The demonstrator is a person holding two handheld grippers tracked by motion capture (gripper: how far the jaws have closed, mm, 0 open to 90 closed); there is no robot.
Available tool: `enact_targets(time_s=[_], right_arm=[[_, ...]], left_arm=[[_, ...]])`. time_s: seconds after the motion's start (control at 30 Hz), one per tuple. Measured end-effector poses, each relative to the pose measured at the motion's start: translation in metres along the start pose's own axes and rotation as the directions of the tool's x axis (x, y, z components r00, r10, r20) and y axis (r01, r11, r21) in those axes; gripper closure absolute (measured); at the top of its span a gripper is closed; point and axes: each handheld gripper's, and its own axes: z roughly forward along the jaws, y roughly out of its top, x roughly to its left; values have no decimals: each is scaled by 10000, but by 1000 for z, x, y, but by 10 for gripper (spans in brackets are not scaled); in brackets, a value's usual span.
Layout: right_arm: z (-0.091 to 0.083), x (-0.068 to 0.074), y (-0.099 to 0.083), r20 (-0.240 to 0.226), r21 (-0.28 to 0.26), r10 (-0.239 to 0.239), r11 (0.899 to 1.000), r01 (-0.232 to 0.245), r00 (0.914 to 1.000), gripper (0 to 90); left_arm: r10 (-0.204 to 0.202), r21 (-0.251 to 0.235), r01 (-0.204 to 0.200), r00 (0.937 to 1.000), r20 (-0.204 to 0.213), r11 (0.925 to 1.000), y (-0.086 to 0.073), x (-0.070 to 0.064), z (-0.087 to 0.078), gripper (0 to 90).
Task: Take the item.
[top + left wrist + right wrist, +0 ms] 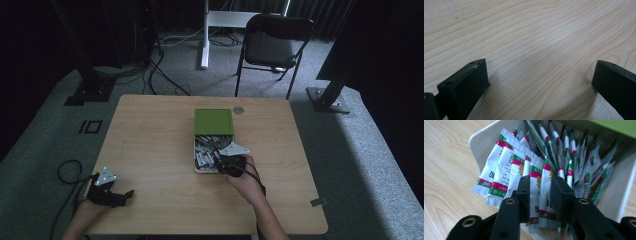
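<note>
Two jaws of my right gripper straddled one sachet mid-frame, not clearly pinching; left gripper sat spread, parked lower left.

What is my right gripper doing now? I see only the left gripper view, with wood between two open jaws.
Observer: The right gripper is at the near end of a white box of sachets, its jaws closed on one or two of the sachets.
Operator: Does the box have a lid?
Observer: Yes, a green lid covers its far half.
Operator: And where is my left gripper?
Observer: The left gripper rests near the table's front left corner, far from the box.
</note>
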Motion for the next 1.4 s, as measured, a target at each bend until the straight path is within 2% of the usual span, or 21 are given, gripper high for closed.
enact_targets(time_s=[0.17, 0.3, 0.57, 0.73, 0.87, 1.0, 1.17, 1.2, 1.4], right_arm=[[7, 2, -2, 423, 288, -185, 9994, 173, 9989, 730], [11, 2, -4, 643, 392, -76, 9992, 51, 9979, 767], [14, 6, -3, 1035, 743, -160, 9972, 84, 9945, 772], [16, 7, -2, 1117, 851, -189, 9963, 94, 9936, 777], [18, 7, -4, 1368, 1161, -541, 9925, 382, 9891, 874], [14, 4, -4, 1311, 1029, -251, 9946, 116, 9910, 889], [8, 4, -1, 1170, 951, -203, 9954, 91, 9929, 889], [4, 4, 0, 1079, 826, -57, 9966, -33, 9941, 890], [-10, 3, 6, 870, 482, 140, 9987, -182, 9961, 890]], left_arm=[[7, 4, -7, 10000, 0, 10000, 0, 0, 0, 14], [4, 4, -4, 10000, 0, 10000, 0, 0, 0, 14], [3, 3, -3, 10000, -2, 10000, 0, 0, 0, 14], [0, 0, 0, 10000, 0, 10000, 0, 0, 0, 14], [5, 4, -5, 10000, 1, 10000, 0, 0, 0, 14], [6, 4, -6, 10000, 0, 10000, 0, 0, 0, 14], [-5, -5, 5, 10000, -2, 10000, 0, 0, 0, 14], [-1, -2, 1, 10000, -1, 10000, 0, 0, 0, 14], [-18, -17, 18, 10000, -4, 10000, 0, 0, 0, 14]])
